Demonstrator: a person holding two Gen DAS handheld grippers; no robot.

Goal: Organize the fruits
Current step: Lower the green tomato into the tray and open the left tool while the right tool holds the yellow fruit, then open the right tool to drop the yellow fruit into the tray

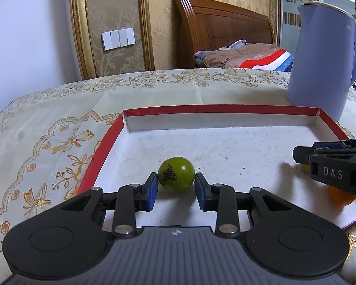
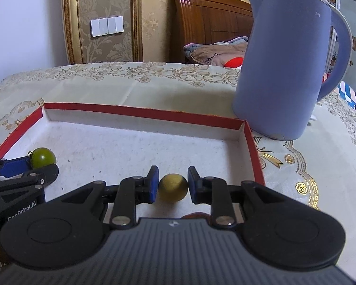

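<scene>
**Two fruits held low in the tray — set them down without a roll**

The left gripper (image 1: pixel 176 182) has its jaws clenched on a green fruit (image 1: pixel 176 177), blue pads touching it on both sides, dark stem cap turned toward the camera. The fruit sits low over the white floor of the red-rimmed tray (image 1: pixel 102 152), near the tray's left side; whether it rests on the floor or hangs just above it I cannot tell.

The right gripper (image 2: pixel 173 186) is clenched on a smaller yellow-green fruit (image 2: pixel 173 187), close to the tray's right wall. An orange fruit (image 1: pixel 340 198) lies partly hidden beneath that gripper in the left wrist view.

The step in hand looks like placing both fruits in the tray. To do it well, I would lower each fruit until it bears on the floor before easing the pads apart — round fruit dropped from any height will roll. Open slowly and evenly, so neither pad flicks it sideways, then draw straight back. The right side needs more care: the orange fruit is near, and the purple kettle (image 2: pixel 282 71) stands on the tabletop just beyond the far right corner.
</scene>
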